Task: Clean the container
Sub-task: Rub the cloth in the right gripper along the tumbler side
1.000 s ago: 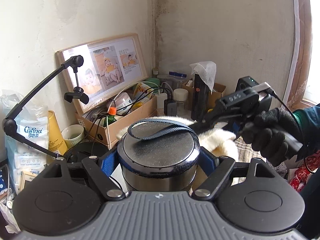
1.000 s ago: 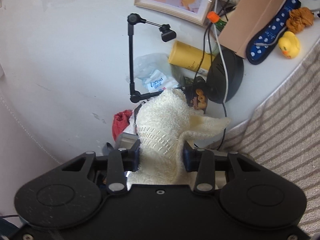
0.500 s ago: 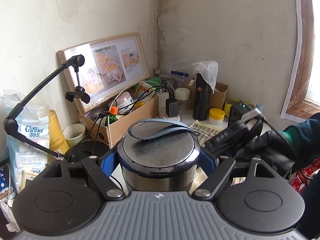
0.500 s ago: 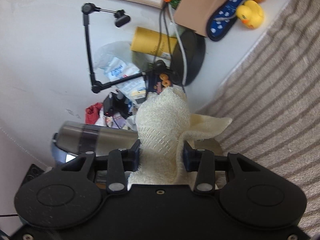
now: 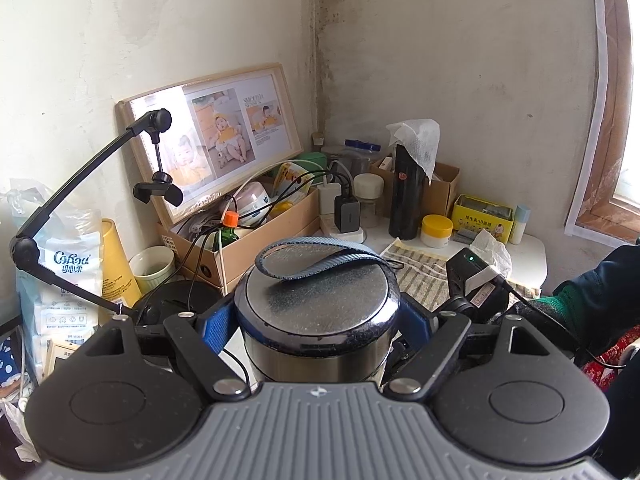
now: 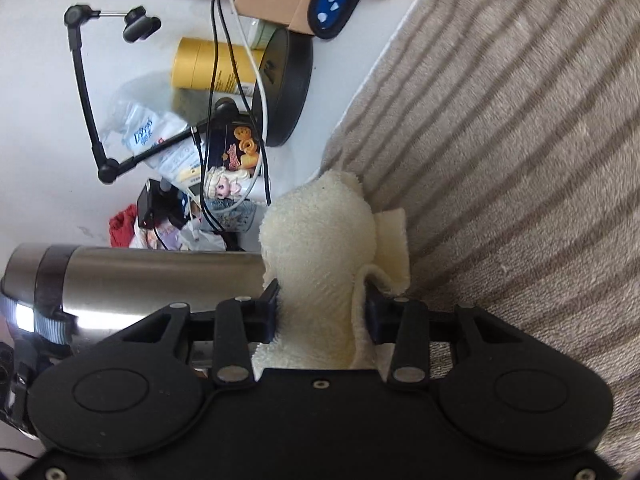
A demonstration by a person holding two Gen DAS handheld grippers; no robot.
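Here the steel flask (image 5: 316,316) — grey strap (image 5: 320,258) looped across its lid — sits clamped in the left gripper (image 5: 318,330), above the table's near edge. The right gripper (image 6: 322,306) pinches a cream cloth (image 6: 320,248), touching the flask's side.

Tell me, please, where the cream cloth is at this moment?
In the right wrist view, the cream cloth sits centre frame, clamped in the right tongs, beside the steel flask on its left, above the striped towel.
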